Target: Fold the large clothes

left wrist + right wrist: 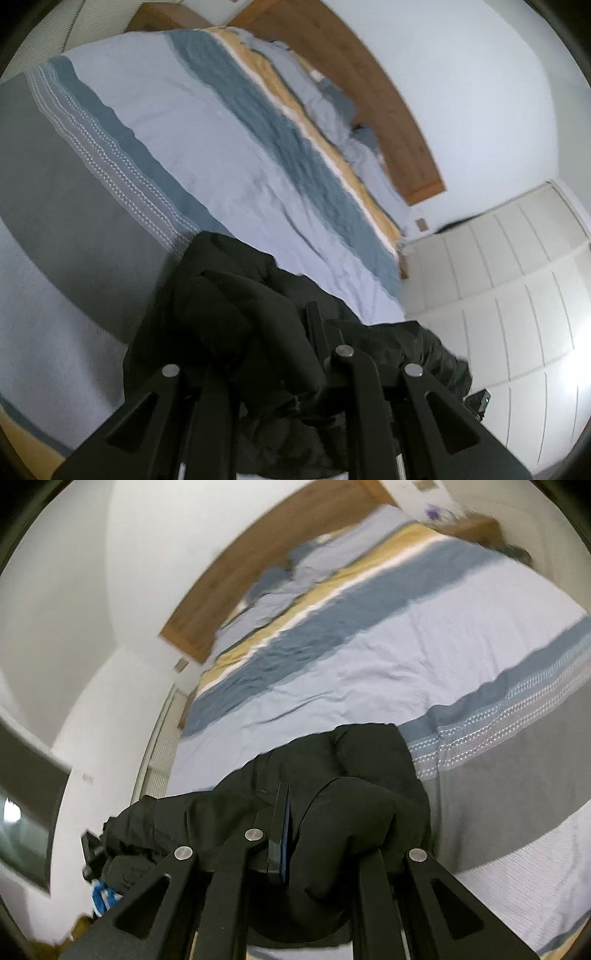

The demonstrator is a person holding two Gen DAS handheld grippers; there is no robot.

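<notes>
A large black garment [236, 295] hangs bunched in both grippers above the striped bed. In the left wrist view my left gripper [266, 332] is shut on a thick fold of it; only one finger [316, 325] shows, the other is buried in cloth. In the right wrist view the same garment [351, 768] drapes over my right gripper [332, 823], which is shut on its fabric; one finger [280, 823] with a blue pad shows. The garment stretches sideways between the two grippers.
The bed [207, 140] carries a blue, grey and yellow striped cover, also in the right wrist view [388, 642]. A wooden headboard [369, 81] stands against the white wall. White wardrobe doors [498, 280] lie to the side. The other gripper [92, 849] shows at the garment's far end.
</notes>
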